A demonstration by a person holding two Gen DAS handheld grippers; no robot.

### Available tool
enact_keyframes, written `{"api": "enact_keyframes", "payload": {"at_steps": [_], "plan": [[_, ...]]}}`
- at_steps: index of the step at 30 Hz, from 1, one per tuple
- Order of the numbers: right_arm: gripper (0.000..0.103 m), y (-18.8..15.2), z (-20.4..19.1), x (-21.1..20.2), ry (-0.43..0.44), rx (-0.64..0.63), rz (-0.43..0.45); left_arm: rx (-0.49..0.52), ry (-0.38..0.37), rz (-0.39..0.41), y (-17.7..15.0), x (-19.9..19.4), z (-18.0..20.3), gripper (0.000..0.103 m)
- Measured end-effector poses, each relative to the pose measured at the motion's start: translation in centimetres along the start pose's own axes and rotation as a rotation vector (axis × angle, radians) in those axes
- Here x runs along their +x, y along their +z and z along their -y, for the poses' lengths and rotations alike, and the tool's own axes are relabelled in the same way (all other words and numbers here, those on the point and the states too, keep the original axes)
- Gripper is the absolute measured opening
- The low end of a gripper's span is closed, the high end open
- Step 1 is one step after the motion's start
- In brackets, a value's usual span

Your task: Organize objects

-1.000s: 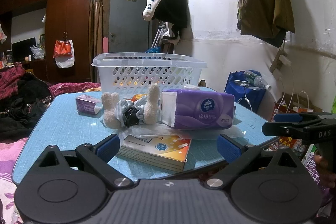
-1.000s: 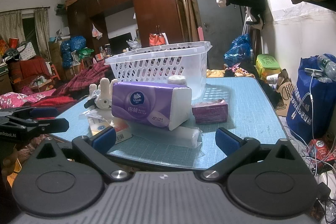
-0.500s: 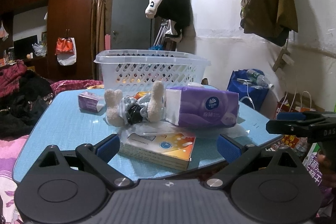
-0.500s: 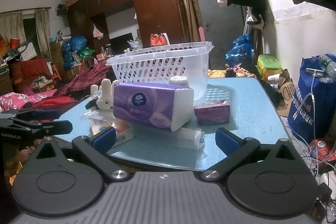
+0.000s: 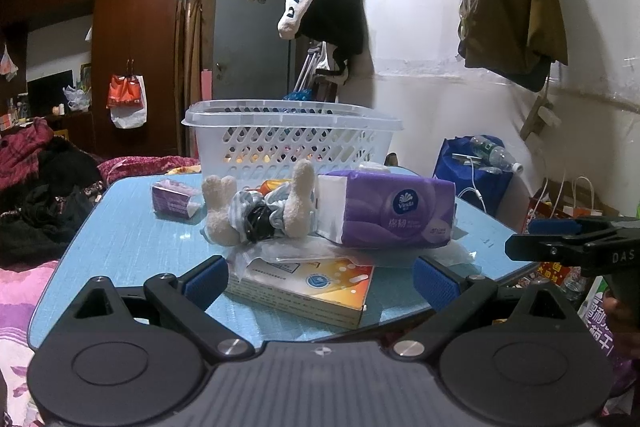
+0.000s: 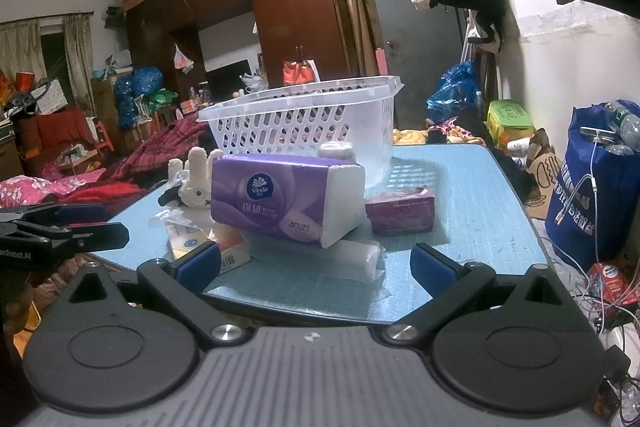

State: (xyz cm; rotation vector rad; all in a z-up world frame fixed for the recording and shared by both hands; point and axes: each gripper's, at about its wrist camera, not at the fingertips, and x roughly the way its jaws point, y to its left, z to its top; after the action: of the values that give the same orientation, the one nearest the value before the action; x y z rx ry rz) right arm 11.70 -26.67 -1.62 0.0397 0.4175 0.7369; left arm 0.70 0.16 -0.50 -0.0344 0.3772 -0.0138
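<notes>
Both the left gripper (image 5: 320, 277) and right gripper (image 6: 315, 261) hang wide and empty near the blue tabletop (image 5: 120, 247), presumably because the purple plastic-wrapped tissue pack (image 5: 390, 213) awaits the far white perforated plastic basket (image 5: 292, 139).

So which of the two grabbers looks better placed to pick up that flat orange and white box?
Probably the left gripper. The orange and white box lies right between its open fingers, while the right gripper faces the purple tissue pack, with the box off by its left finger.
</notes>
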Motion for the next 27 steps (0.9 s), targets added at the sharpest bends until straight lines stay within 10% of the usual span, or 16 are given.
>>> {"api": "enact_keyframes", "payload": {"at_steps": [27], "plan": [[0.103,0.09,0.37,0.12,-0.007,0.002,-0.010,0.002,0.000,-0.001,-0.02,0.02,0.04,0.100]]}}
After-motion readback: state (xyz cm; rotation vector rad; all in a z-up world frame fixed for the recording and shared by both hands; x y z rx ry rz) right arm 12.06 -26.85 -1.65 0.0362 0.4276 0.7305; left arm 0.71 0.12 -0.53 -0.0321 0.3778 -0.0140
